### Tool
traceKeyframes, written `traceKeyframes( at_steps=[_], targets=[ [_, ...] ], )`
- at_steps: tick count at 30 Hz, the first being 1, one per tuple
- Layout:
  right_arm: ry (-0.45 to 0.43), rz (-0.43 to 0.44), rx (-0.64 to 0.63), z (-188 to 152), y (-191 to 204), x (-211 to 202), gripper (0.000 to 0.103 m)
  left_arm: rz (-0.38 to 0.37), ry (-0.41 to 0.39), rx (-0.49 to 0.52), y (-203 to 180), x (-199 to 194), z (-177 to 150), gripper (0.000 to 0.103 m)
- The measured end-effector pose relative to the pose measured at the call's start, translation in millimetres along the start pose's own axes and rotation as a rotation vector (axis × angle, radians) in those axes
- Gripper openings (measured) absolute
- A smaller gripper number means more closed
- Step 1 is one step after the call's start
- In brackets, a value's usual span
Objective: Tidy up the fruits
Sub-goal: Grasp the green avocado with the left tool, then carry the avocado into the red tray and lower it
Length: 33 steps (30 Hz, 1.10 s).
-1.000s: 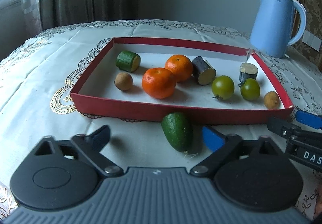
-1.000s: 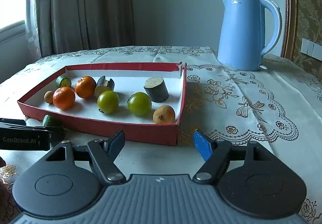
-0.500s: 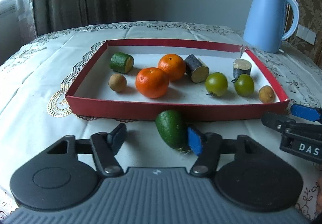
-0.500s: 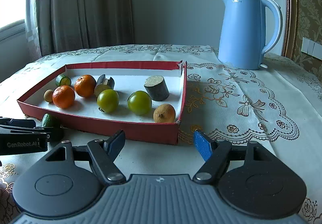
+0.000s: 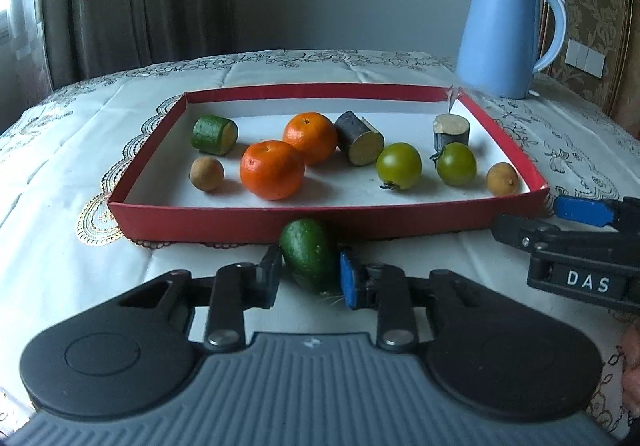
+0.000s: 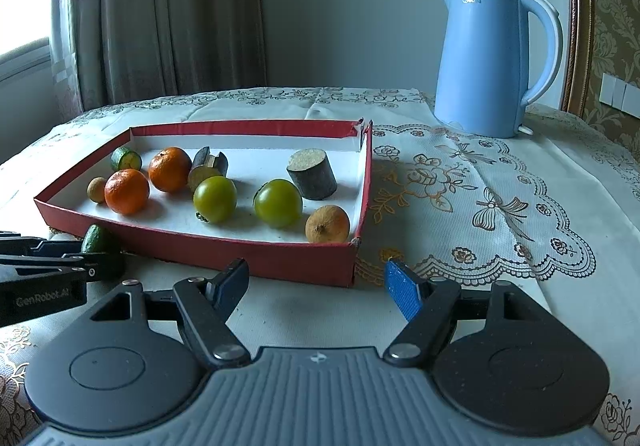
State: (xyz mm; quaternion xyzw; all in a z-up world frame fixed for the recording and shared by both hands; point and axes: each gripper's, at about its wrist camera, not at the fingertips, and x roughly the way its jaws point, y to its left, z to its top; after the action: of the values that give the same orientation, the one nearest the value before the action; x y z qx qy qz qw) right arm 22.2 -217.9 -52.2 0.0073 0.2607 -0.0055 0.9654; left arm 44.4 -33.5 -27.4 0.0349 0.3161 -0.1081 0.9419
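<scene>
Left tongs (image 5: 308, 278) clamped on the avocado (image 5: 309, 254)
It lies against my red tray (image 5: 320, 224); my right tongs (image 6: 316, 284) gape, holding nothing.

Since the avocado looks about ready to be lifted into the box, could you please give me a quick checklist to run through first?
1. Left gripper around the avocado: ok, a finger on each side.
2. Firm grip: cannot tell; contact on the blue pad side is unclear.
3. Avocado outside the box: ok, against its near wall.
4. Free floor inside the box: ok, bare patch at front left.
5. Right gripper out of the way: ok, open and empty near the box's right corner.
</scene>
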Motion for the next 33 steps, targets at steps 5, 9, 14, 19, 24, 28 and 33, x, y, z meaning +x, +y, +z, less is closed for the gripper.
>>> traceKeyframes(
  at_steps=[5,9,14,19,24,28,33],
  targets=[
    [0.000,0.000,0.000,0,0,0,0.075,0.004,-0.043,0.019,3,-16,0,0.027],
    [0.001,0.000,0.001,0,0,0,0.075,0.005,-0.077,-0.004,11,-29,8,0.027],
    [0.002,0.000,0.001,0,0,-1,0.075,0.038,-0.104,-0.019,22,-29,21,0.027],
    [0.002,0.000,0.000,0,0,0,0.075,0.070,-0.095,-0.038,34,-14,33,0.027],
    [0.008,-0.001,-0.001,-1,0,0,0.075,0.081,-0.062,-0.086,48,5,38,0.027],
    [0.012,0.000,-0.003,-1,1,1,0.075,0.084,-0.037,-0.107,53,18,37,0.027],
    [0.017,0.001,-0.004,0,1,3,0.075,0.090,-0.044,-0.105,54,23,38,0.027]
  ],
)
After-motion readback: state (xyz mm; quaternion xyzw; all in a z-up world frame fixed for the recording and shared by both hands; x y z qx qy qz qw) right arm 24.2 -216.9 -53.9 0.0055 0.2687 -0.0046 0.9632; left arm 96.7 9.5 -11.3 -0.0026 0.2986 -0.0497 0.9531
